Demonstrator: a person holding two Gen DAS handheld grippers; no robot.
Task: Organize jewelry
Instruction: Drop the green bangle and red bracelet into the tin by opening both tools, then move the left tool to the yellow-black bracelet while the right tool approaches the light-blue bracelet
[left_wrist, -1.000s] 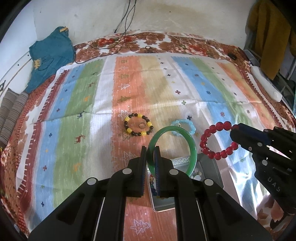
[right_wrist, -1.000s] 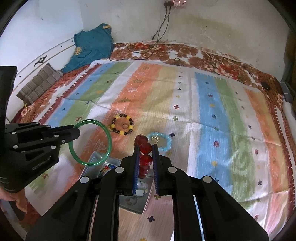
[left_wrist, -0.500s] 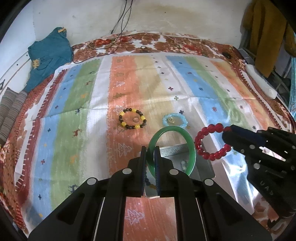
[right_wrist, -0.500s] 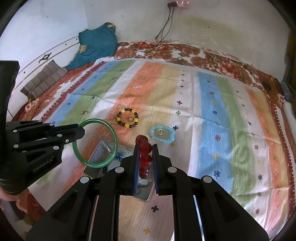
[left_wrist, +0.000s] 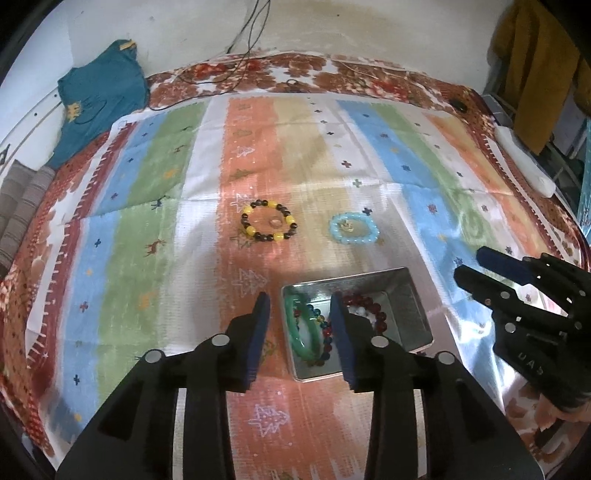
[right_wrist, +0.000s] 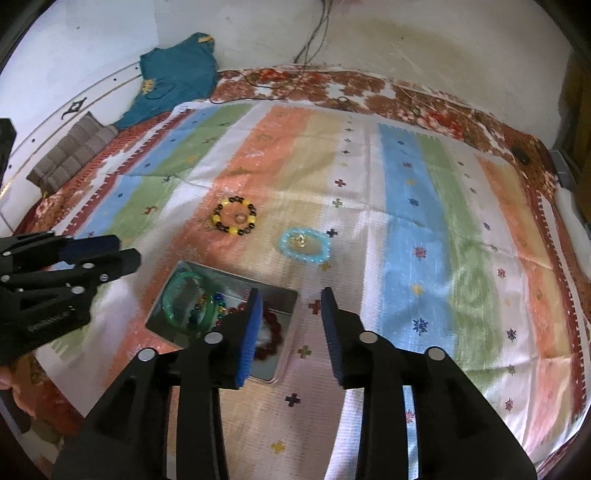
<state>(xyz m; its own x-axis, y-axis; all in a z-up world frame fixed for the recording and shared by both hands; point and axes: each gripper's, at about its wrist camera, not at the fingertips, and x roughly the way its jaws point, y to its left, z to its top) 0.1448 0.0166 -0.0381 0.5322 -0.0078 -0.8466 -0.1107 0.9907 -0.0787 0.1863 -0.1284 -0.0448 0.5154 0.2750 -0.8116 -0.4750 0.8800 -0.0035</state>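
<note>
A metal tin (left_wrist: 413, 295) (right_wrist: 284, 295) sits on the striped cloth. In it lie a green bangle (left_wrist: 304, 338) (right_wrist: 177, 295), a red bead bracelet (left_wrist: 373, 310) (right_wrist: 271, 336) and a multicoloured bead string (left_wrist: 324, 332). A yellow-and-black bead bracelet (left_wrist: 267, 220) (right_wrist: 234, 216) and a light blue bead bracelet (left_wrist: 354, 229) (right_wrist: 304, 245) lie on the cloth beyond the tin. My left gripper (left_wrist: 300, 306) is open and empty above the tin's left side. My right gripper (right_wrist: 290, 306) is open and empty above the tin's right edge.
The striped cloth (left_wrist: 147, 258) covers a floral bed sheet (left_wrist: 332, 74). A teal garment (left_wrist: 99, 92) and folded grey fabric (left_wrist: 18, 206) lie at the far left. Cables (left_wrist: 251, 44) run down the back wall. A white object (left_wrist: 524, 162) lies at the right edge.
Both grippers opened. The green bangle dropped from my left gripper and the red bracelet from my right gripper into the tin.
</note>
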